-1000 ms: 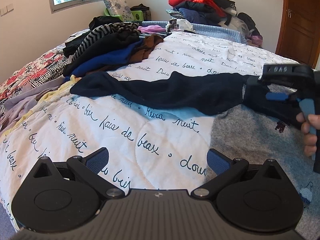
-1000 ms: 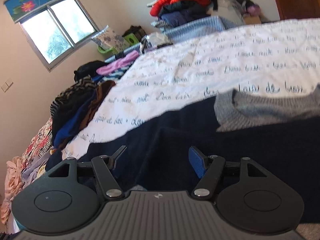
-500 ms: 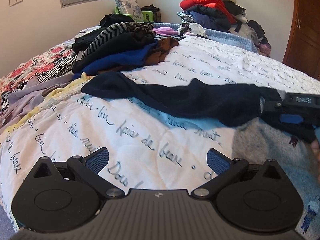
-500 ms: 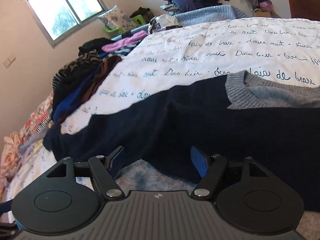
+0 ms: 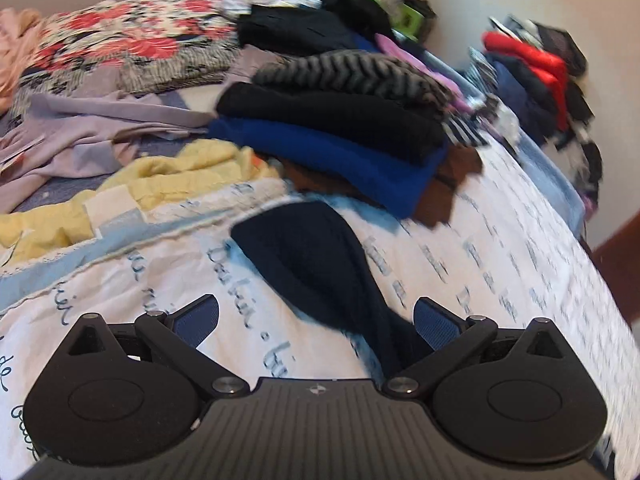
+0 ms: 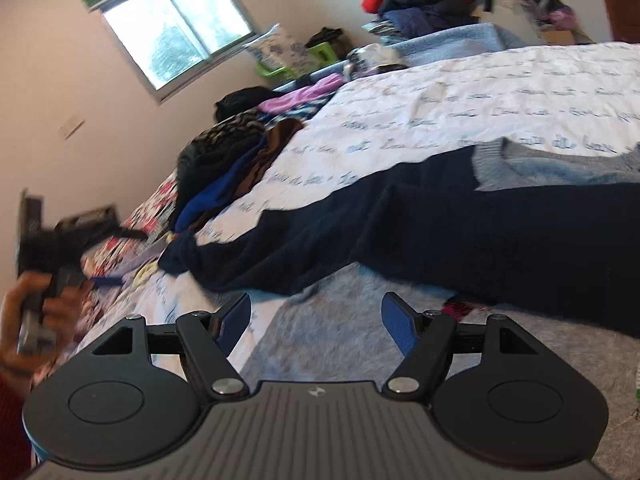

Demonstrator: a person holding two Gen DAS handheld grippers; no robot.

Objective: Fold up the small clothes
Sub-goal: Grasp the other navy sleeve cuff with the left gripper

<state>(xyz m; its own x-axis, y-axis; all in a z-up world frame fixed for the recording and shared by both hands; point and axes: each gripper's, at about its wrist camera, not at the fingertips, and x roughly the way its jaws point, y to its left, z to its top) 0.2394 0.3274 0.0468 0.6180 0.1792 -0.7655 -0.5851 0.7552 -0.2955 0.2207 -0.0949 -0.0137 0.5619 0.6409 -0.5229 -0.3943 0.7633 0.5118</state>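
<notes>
Your left gripper (image 5: pixel 316 320) has its jaws spread wide with nothing pressed between the pads; the navy sleeve (image 5: pixel 316 264) runs under the gap and passes close to the right pad, but neither pad bears on it. The sleeve end lies flat on the quilt (image 5: pixel 520 240), pointing toward the stack (image 5: pixel 340 128) of folded clothes: striped piece on top, black under it, blue below, brown at the bottom. To the left of the stack sit a yellow garment (image 5: pixel 168 172), a lilac one (image 5: pixel 100 120) and a floral cloth (image 5: pixel 132 40). This view is smeared by motion, so the far heap of red and dark clothes (image 5: pixel 532 68) shows only as colour. Your right gripper (image 6: pixel 316 316) also stands open, pads well apart, empty. It hovers over the grey sweater (image 6: pixel 360 320), which lies spread on the quilt in the foreground. The navy garment (image 6: pixel 440 228) lies across the grey sweater's upper part, its sleeve trailing left toward the stack; the grey ribbed collar (image 6: pixel 520 164) shows above the navy body. At the left edge of the right view your left hand (image 6: pixel 36 312) grips the handle of the other gripper, blurred; whether that tool touches cloth cannot be told from here. Window (image 6: pixel 176 28) and wall sit behind, upper left. Both garments rest on the quilt; neither is lifted.
</notes>
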